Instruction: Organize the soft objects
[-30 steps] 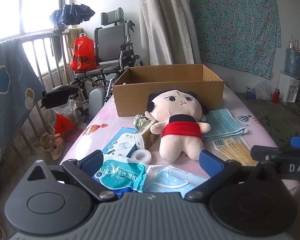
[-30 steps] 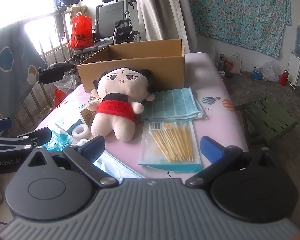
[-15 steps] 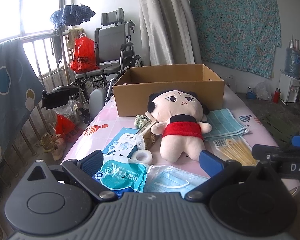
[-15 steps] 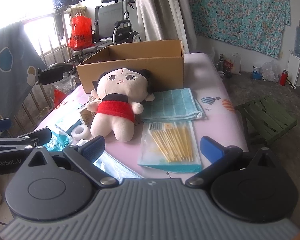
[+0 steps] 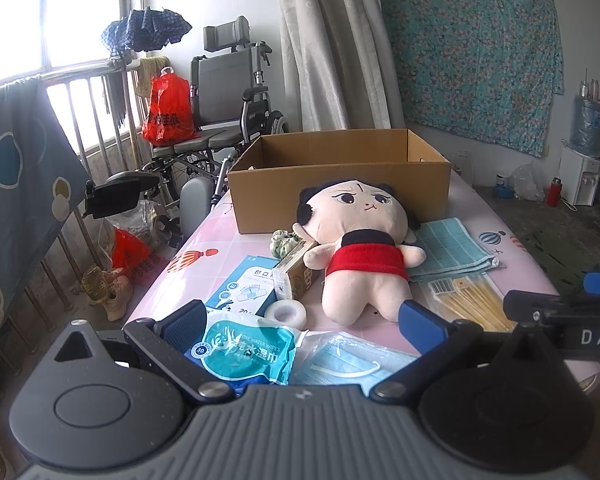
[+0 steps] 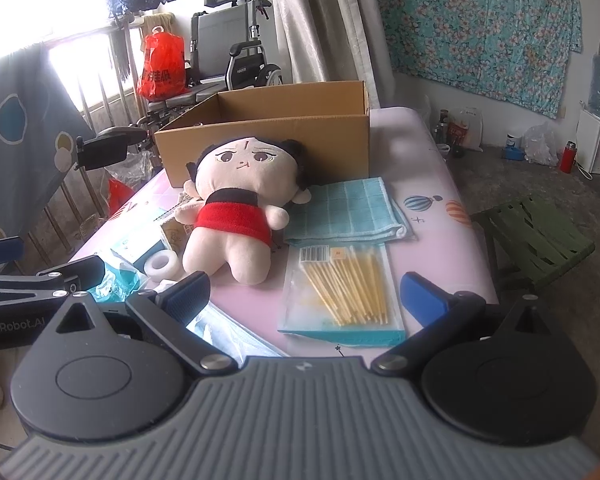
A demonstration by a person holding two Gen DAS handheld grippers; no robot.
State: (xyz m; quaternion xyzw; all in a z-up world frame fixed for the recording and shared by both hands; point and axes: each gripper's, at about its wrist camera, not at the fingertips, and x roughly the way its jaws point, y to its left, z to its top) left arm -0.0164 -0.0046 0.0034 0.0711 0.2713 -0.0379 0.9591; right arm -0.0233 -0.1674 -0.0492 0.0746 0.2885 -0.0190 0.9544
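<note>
Both grippers hovered over the near edge of the pink worktop [image 6: 432, 176], the left gripper [image 5: 304, 324] and the right gripper [image 6: 304, 292] each with jaws spread wide and holding nothing. The plush doll [image 5: 360, 248] lay on its back at the middle of the worktop, head touching the open cardboard box [image 5: 340, 184] at the far edge. A folded teal towel [image 6: 348, 208] lay just beside the doll, toward the right edge. What looked like a pack of wet wipes [image 5: 244, 352] sat at the near edge below the left jaws.
</note>
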